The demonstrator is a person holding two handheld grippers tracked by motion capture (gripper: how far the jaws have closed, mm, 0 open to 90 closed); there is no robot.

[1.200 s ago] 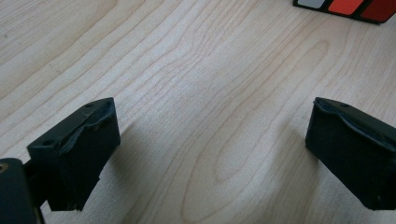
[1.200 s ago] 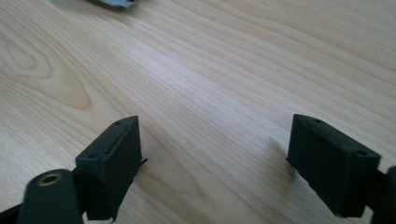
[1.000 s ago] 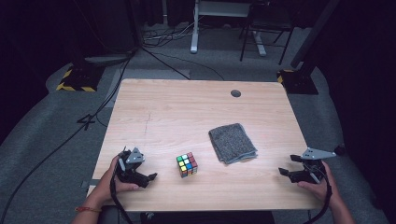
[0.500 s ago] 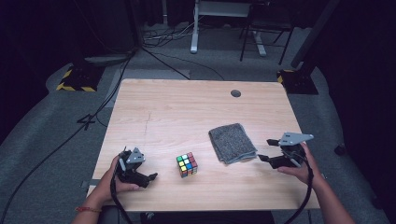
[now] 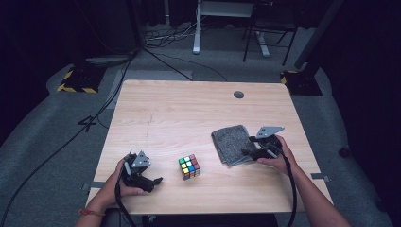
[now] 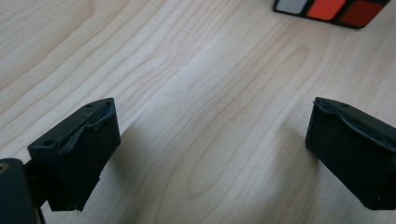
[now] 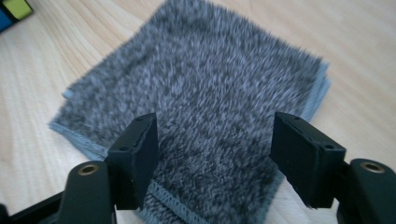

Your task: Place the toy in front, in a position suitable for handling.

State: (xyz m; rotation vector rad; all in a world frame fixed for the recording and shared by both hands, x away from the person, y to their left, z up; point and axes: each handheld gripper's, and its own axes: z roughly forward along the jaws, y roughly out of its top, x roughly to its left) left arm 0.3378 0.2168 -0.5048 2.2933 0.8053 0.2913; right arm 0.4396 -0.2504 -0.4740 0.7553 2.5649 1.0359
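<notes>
The right tongs (image 5: pixel 249 152) have come in from the bench's (image 5: pixel 189 109) right edge to the near right edge of the folded grey cloth (image 5: pixel 231 143), right of centre in the high view; their jaws have just been closing but stand apart, nothing pinched. The cloth looks soft, light and limp: best pinched at its stitched hem. The left tongs (image 5: pixel 152 181) rest open at lower left, beside the puzzle cube (image 5: pixel 189 167).

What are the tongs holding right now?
Nothing yet. The right tongs hang open over the grey cloth, their jaws just closing a little, not pinching it. The left tongs are open over bare table.
</notes>
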